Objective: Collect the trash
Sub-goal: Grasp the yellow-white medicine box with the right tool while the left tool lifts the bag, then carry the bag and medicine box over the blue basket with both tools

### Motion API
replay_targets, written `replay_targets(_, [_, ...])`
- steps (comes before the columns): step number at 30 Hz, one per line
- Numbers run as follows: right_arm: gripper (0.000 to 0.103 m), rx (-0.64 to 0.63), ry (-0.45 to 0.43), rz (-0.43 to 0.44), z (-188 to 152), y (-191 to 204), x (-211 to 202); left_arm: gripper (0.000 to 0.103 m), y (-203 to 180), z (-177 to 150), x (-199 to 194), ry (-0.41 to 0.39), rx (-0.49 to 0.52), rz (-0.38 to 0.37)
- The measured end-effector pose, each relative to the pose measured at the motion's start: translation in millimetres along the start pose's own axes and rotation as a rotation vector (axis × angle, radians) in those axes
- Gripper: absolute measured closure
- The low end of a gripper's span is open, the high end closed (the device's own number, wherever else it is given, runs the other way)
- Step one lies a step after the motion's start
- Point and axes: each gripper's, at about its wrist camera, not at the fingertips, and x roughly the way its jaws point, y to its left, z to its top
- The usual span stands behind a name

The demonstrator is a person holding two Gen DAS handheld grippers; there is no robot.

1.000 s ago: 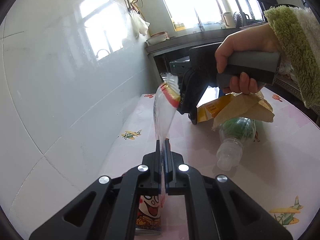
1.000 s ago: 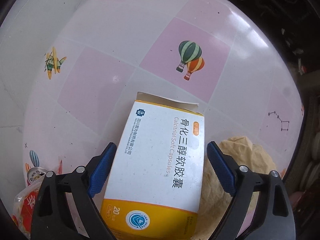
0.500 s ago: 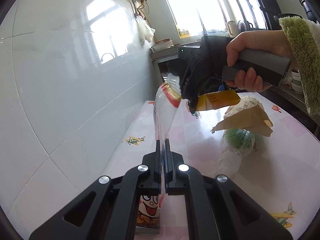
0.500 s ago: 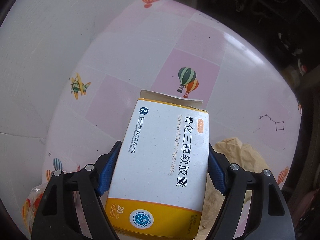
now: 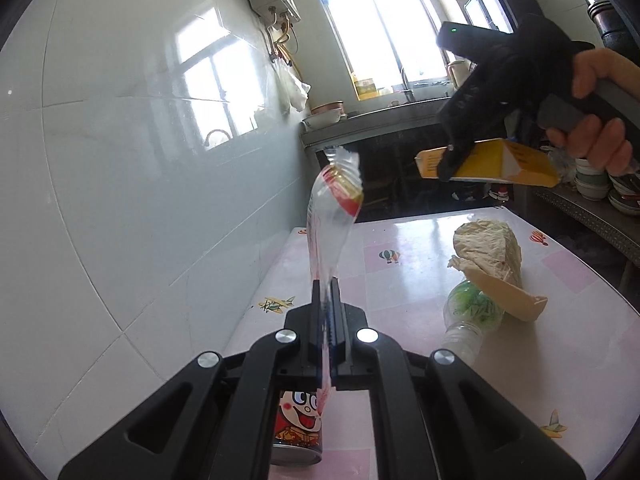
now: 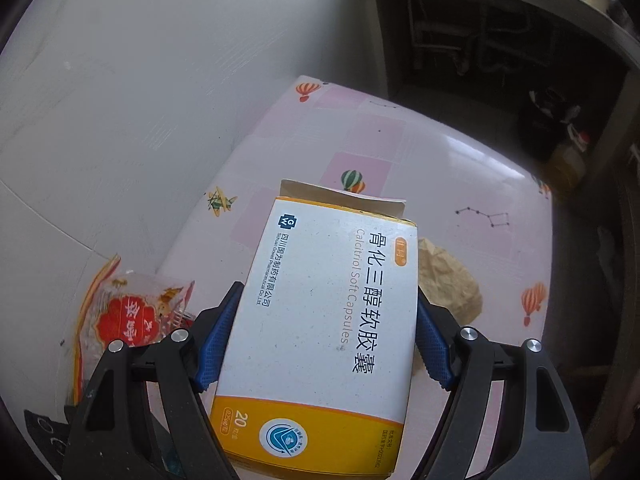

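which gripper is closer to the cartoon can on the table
Left. The left gripper, jaws shut on a clear plastic bag, hangs right over the cartoon can. The right gripper is up high, carrying the medicine box.

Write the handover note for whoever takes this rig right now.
Left claw: shut on a clear plastic wrapper, held upright above the table.
Right claw: shut on the white and yellow medicine box, lifted clear of the table, flap end open.
On the table: a cartoon-print can below the left claw, a clear bottle lying on its side, crumpled brown paper resting partly over the bottle.
Done: wrapper and box picked up.
Left: drop both, then collect can, bottle and paper. No bin is in view.
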Motion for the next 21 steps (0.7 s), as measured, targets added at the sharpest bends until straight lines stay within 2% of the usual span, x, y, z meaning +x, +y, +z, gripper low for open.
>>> replay_targets(8, [0.03, 0.191, -0.066, 0.05, -81.0, -59.3, -50.0, 0.101, -7.2, 6.3, -22.3, -0.034, 0.02, -0.016])
replay_targets(14, [0.03, 0.31, -0.125, 0.078, -142.3, -78.8, -73.0, 0.101, -17.2, 12.8, -43.4, -0.056, 0.037, -0.041])
replay_targets(21, [0.03, 0.458, -0.166, 0.114, -213.1, -92.1, -83.5, 0.101, -39.6, 10.1, -69.2, -0.056, 0.055, -0.137])
